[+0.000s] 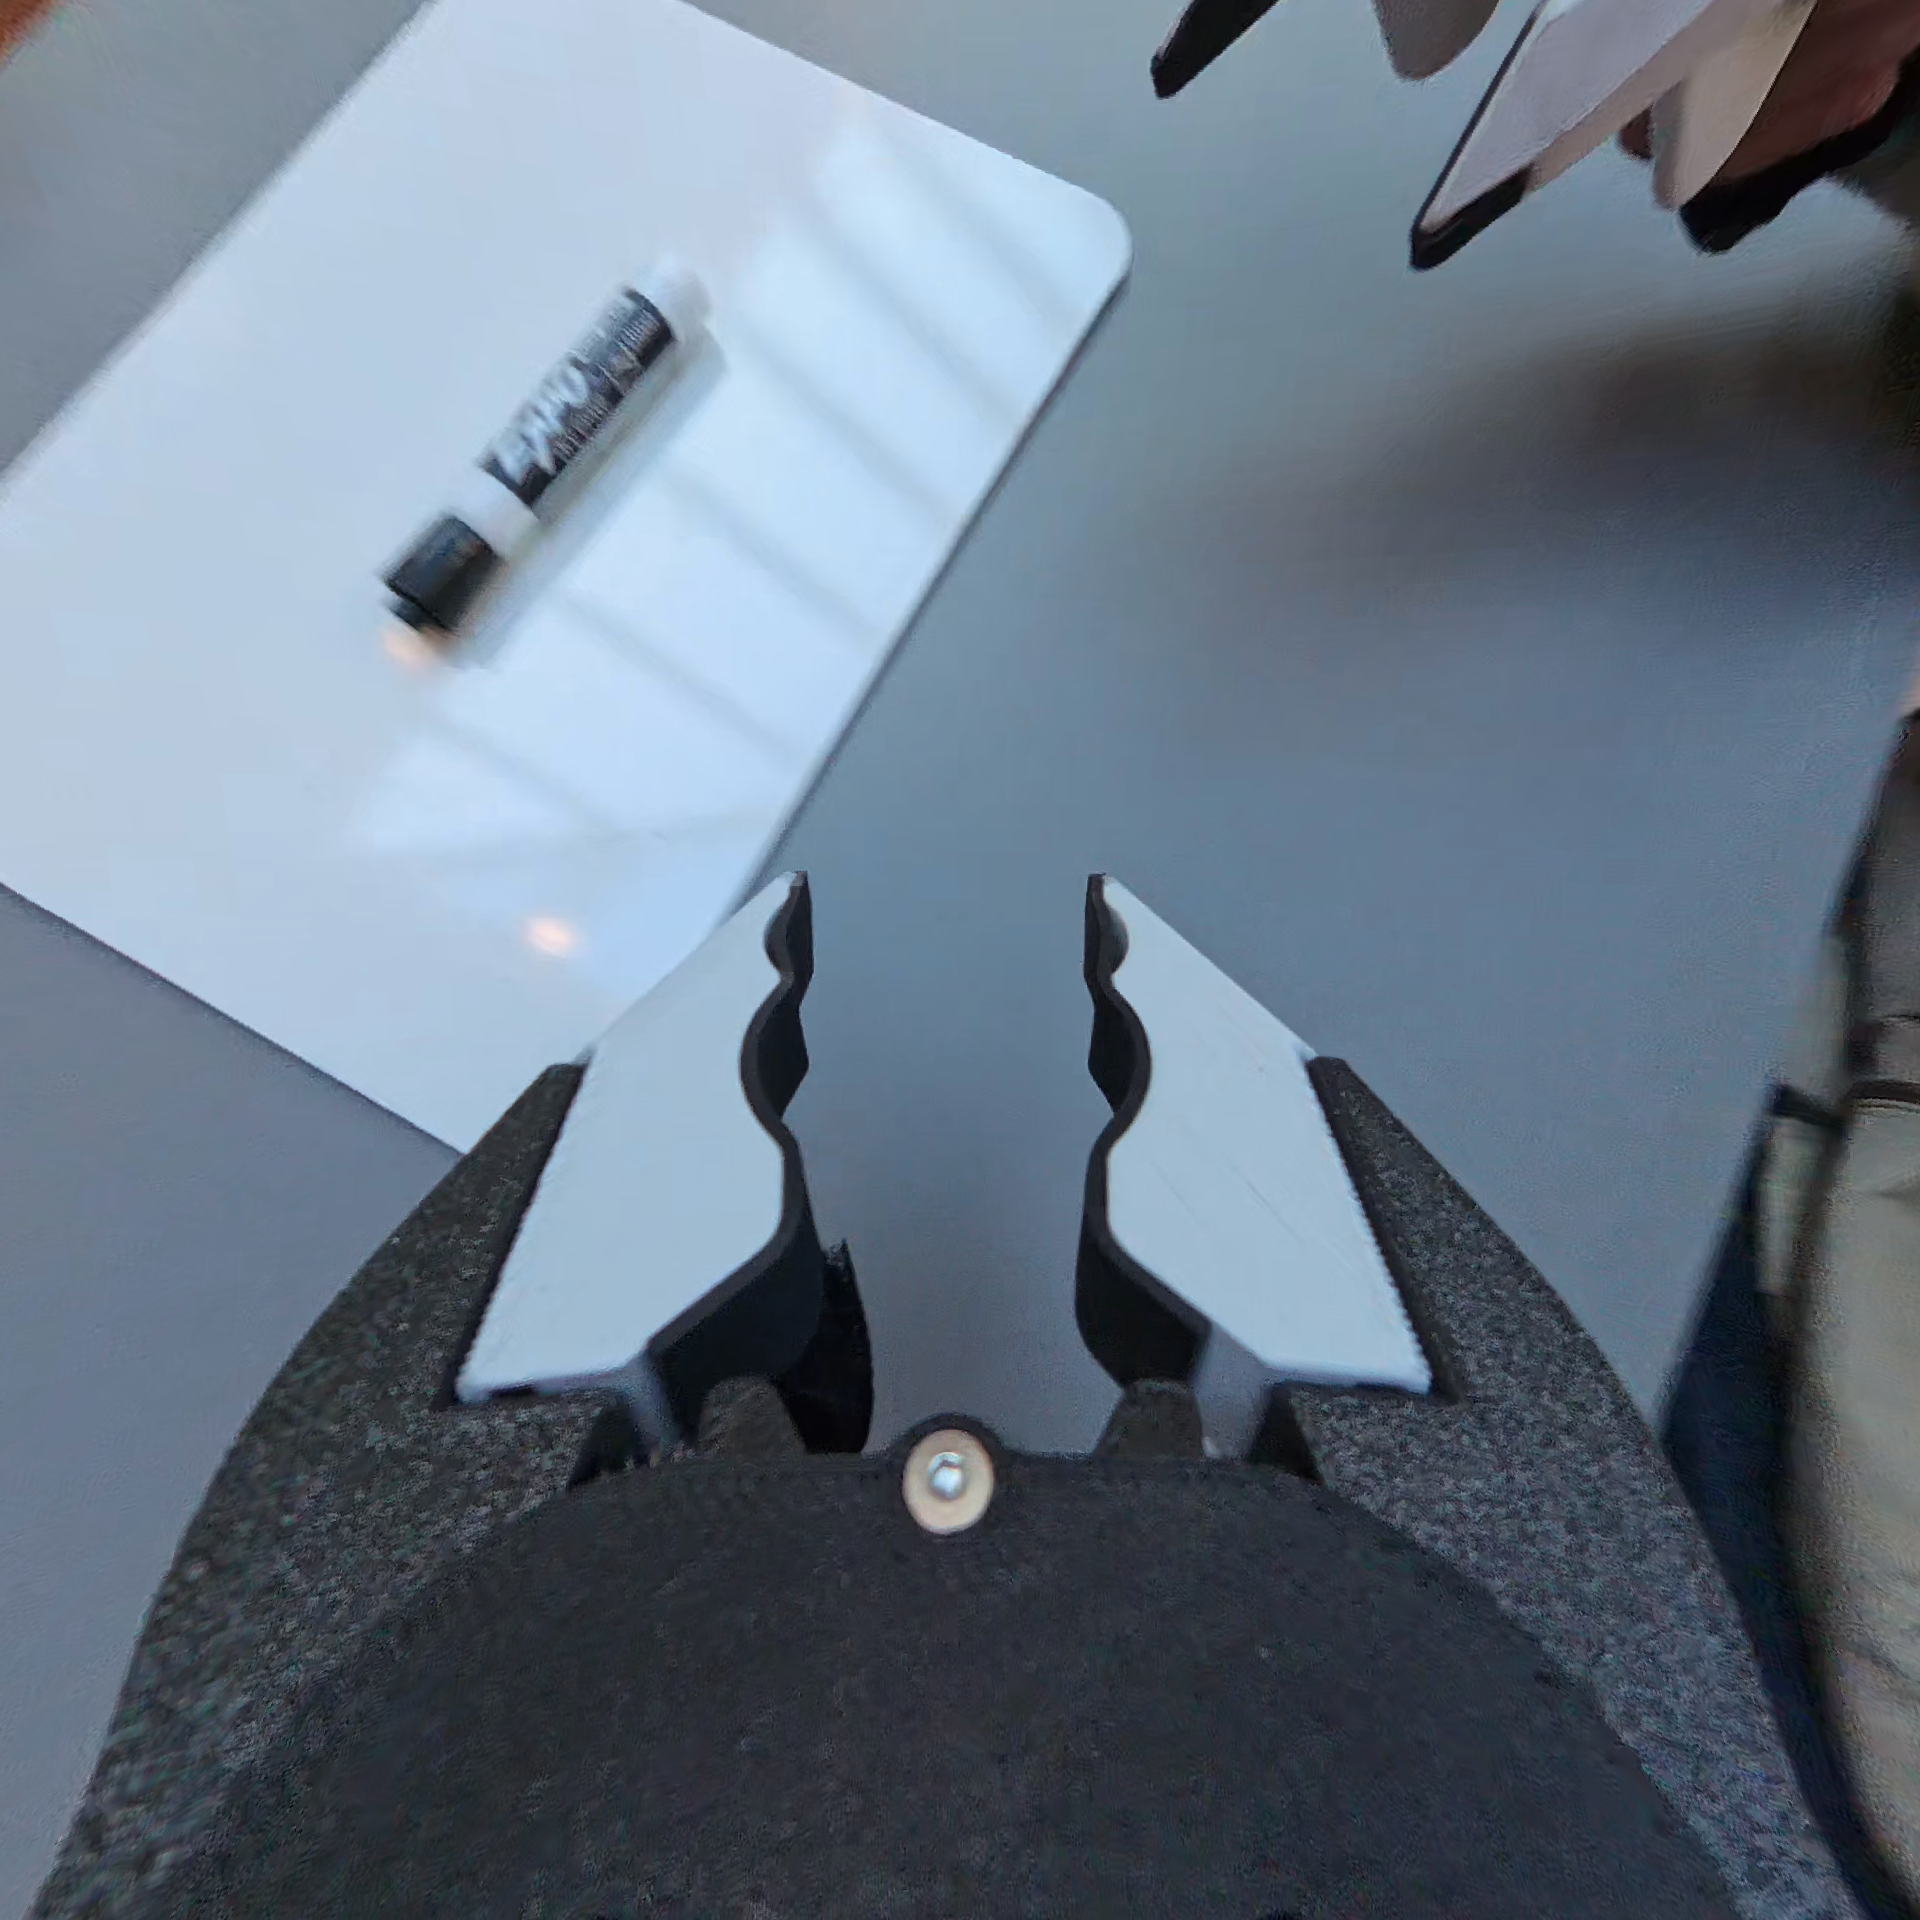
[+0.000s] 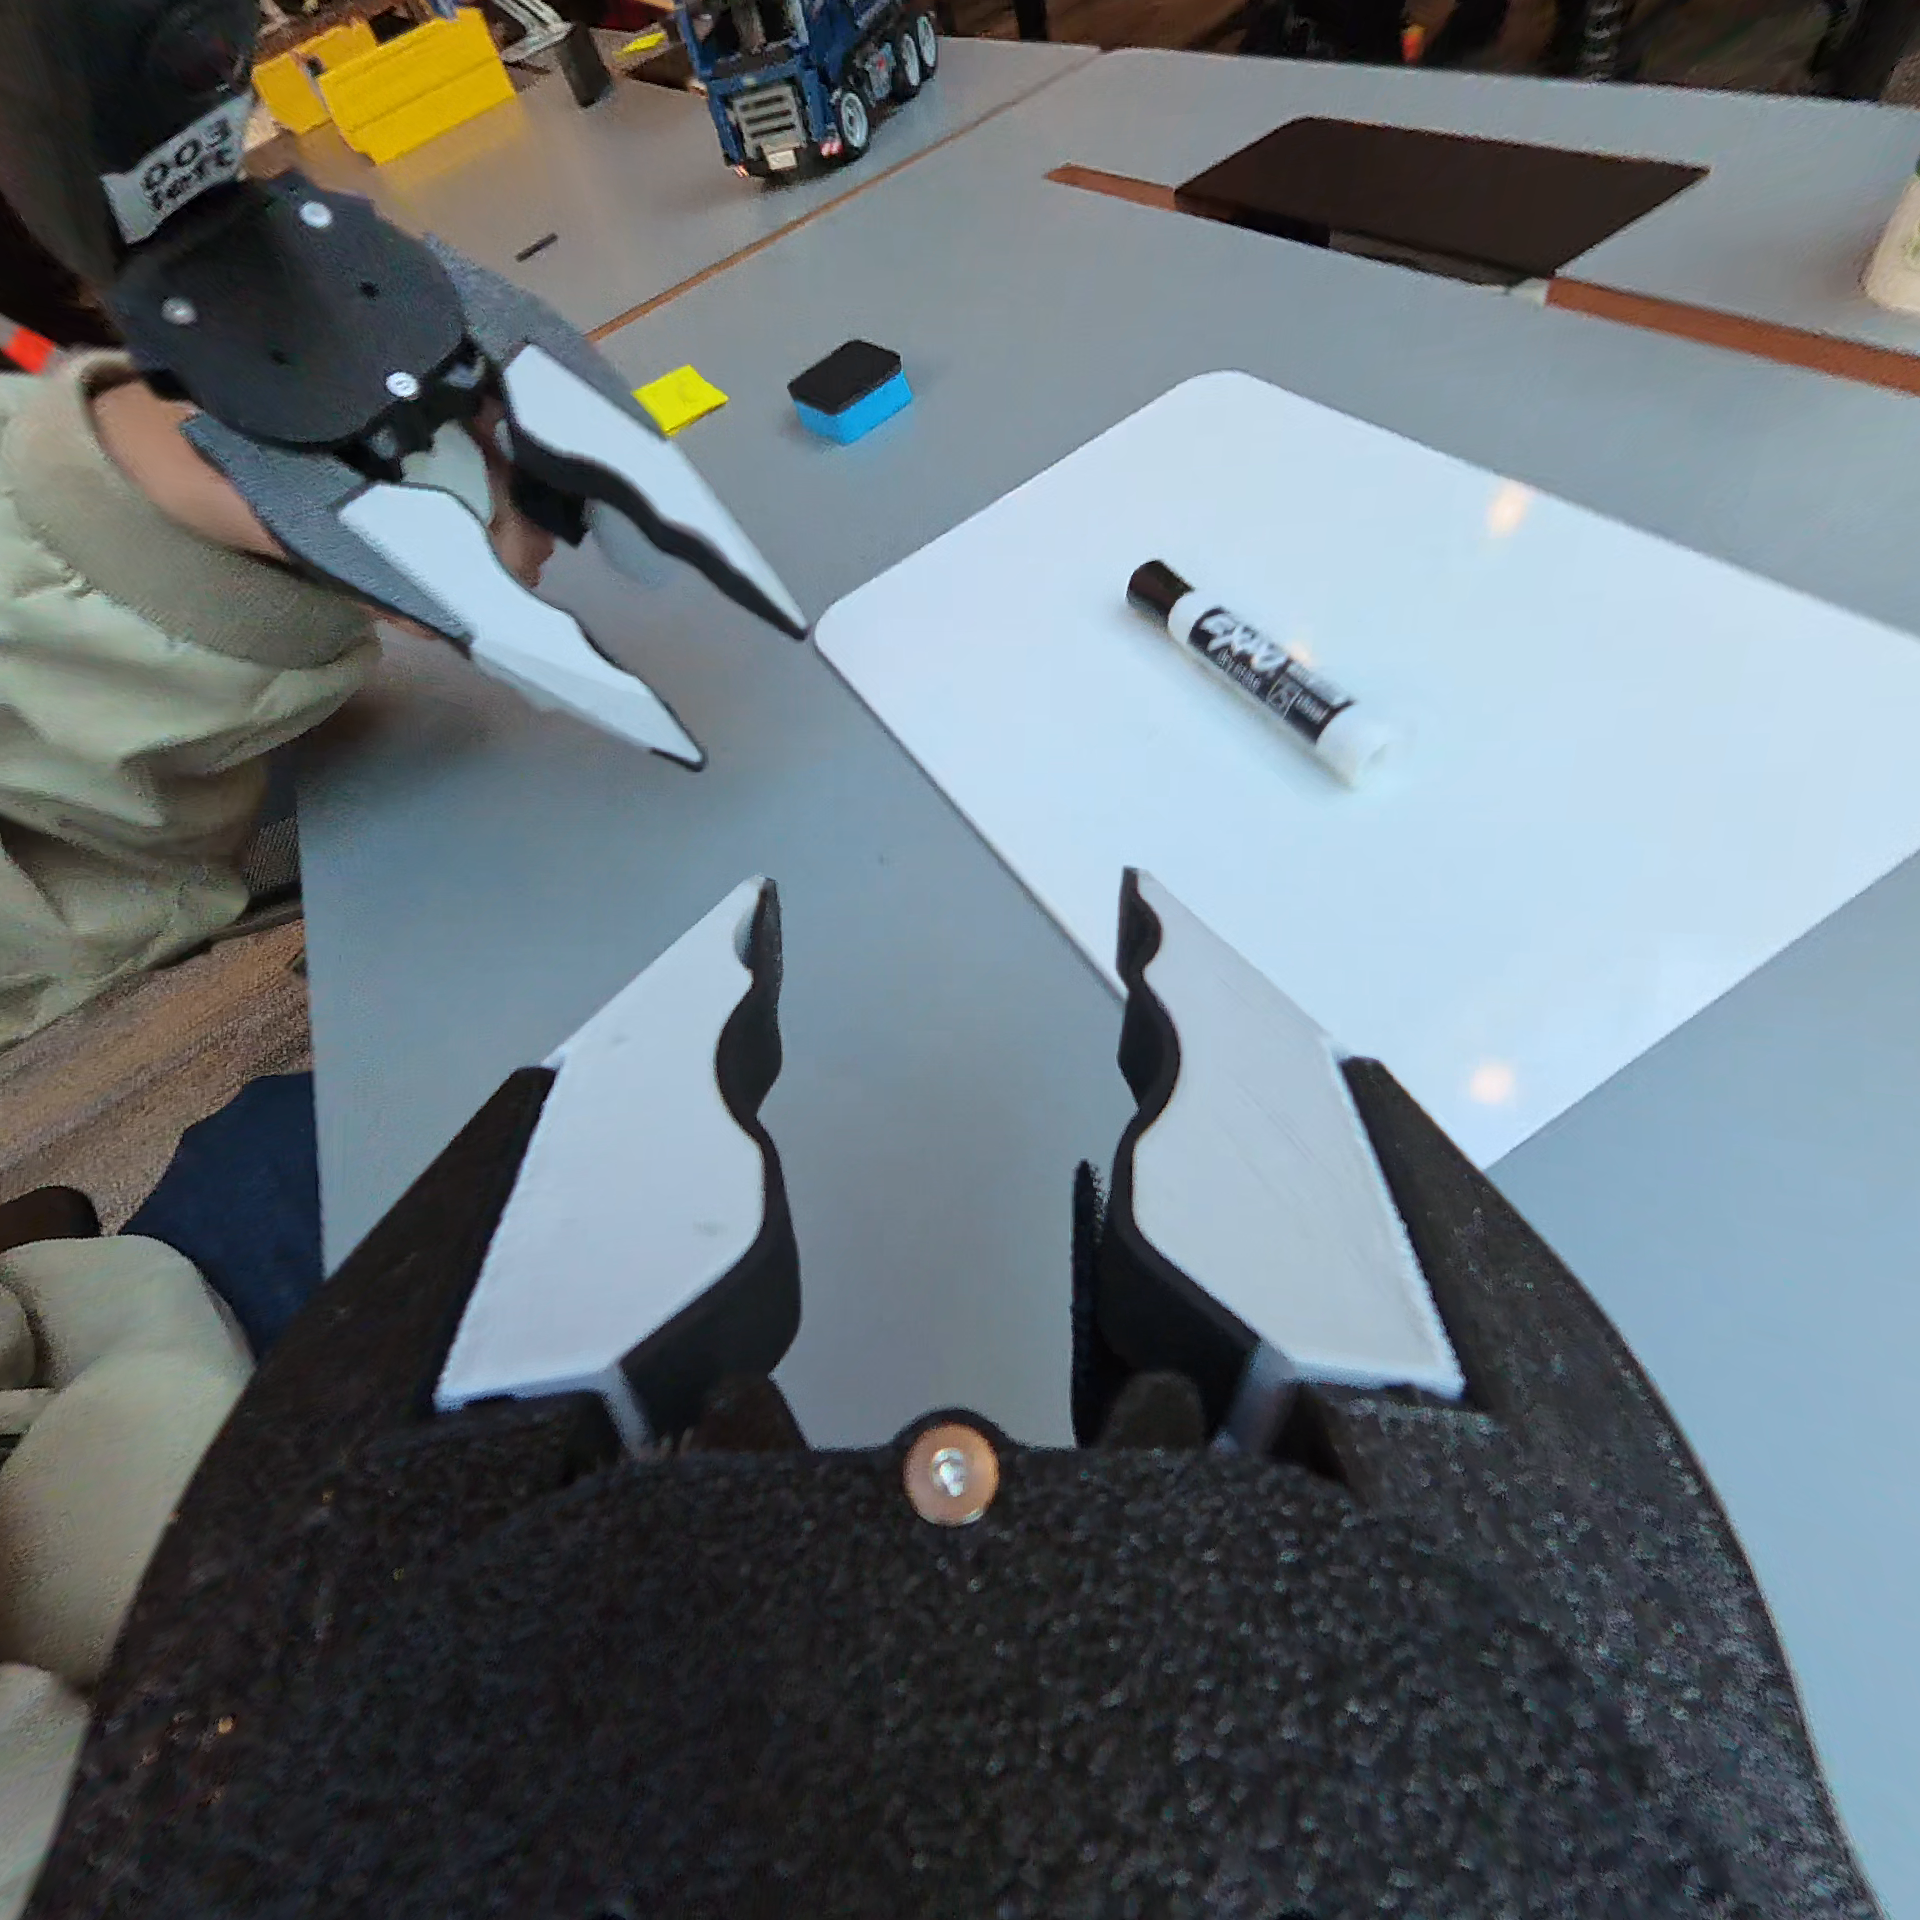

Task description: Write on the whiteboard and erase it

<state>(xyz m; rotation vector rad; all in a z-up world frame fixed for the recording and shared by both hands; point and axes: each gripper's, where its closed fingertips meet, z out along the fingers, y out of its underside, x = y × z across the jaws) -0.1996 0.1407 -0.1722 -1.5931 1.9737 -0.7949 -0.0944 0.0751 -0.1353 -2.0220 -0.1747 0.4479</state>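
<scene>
White board [image 2: 1455, 831] is lying flat on the grey desk [image 2: 935, 727] with a marker [image 2: 1257, 670] on it, while both grippers' fingers [image 1: 707, 1122] are hanging spread and empty nearby.

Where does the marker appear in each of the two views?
Left wrist view: the marker lies upper left on the white board, cap toward the lower left.
Right wrist view: the marker lies right of centre, cap toward the upper left.
Shared landmark: the board's rounded corner nearest the left gripper.
</scene>
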